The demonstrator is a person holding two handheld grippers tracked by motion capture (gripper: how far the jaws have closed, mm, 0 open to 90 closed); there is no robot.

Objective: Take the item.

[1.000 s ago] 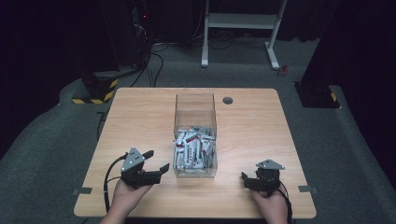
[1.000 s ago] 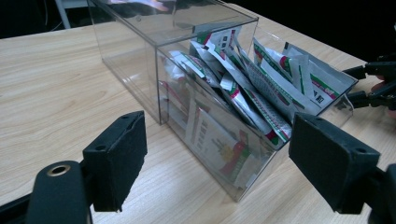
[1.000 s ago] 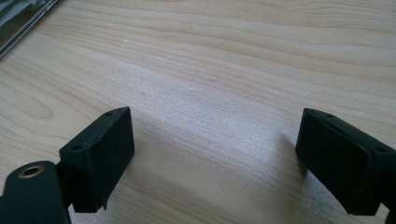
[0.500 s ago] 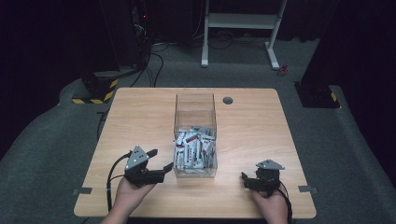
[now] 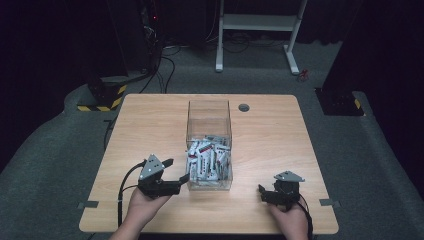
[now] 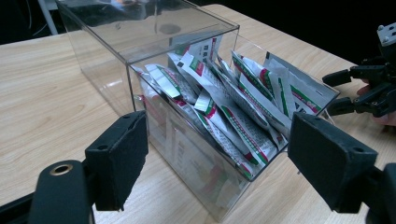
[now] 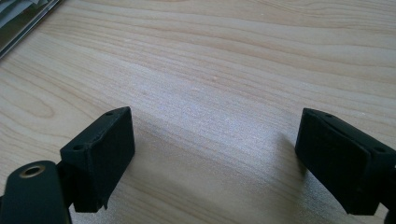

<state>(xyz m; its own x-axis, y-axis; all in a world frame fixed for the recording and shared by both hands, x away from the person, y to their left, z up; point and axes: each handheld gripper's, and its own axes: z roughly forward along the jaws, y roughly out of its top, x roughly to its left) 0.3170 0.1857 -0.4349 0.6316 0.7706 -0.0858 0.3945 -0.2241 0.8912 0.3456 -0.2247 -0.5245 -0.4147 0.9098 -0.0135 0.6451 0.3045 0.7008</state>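
Reaching for the sachets (image 5: 207, 159) heaped in the near end of the clear box (image 5: 208, 111) at mid-tabletop (image 5: 150, 120), the left gripper (image 5: 175, 171), jaws apart, should rise over the wall and pinch one edge; the right gripper (image 5: 261, 192) waits spread, well apart.

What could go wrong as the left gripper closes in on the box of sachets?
1. The left gripper is open right beside the clear box; a push might slide or tip it.
2. The sachets lie packed and overlapping, so a grab may lift several.
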